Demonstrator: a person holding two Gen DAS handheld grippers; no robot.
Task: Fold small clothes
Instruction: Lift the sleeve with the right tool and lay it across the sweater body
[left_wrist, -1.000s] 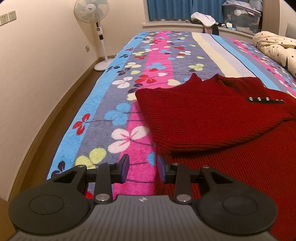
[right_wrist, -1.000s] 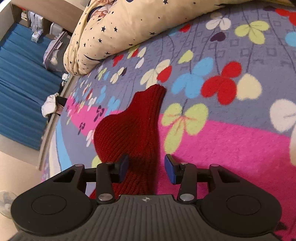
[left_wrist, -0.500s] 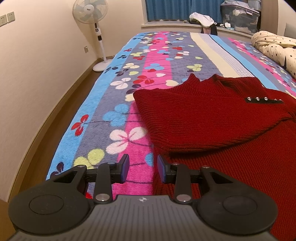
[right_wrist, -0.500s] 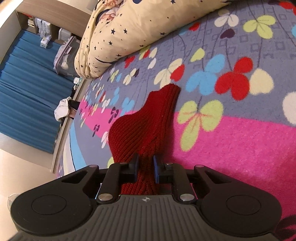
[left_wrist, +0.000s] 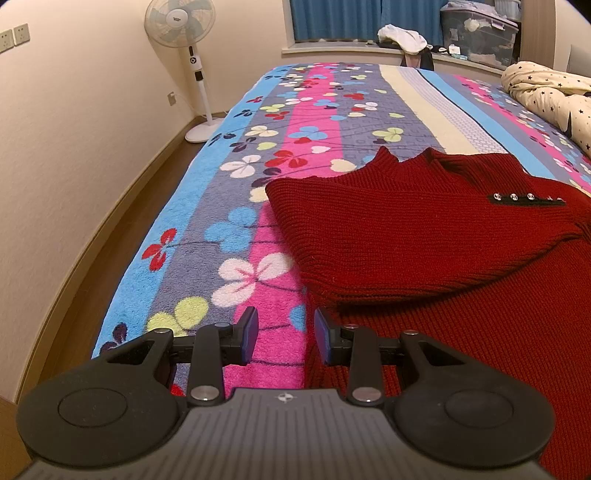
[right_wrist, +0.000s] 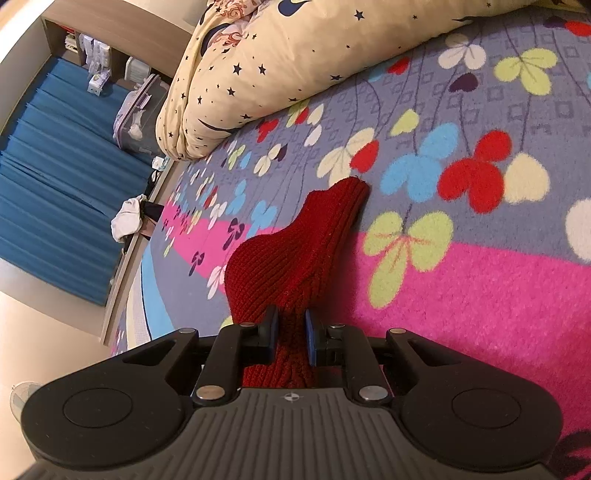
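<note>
In the left wrist view, the left gripper is waiting with its jaws apart and nothing between them, right at the edge of the red sweater, which is lying on the flowery blanket. One sleeve is already lying across it.

In the right wrist view, the right gripper is squeezing the other sleeve. The knit may be slipping out or stretching if it is pulling too fast.
</note>
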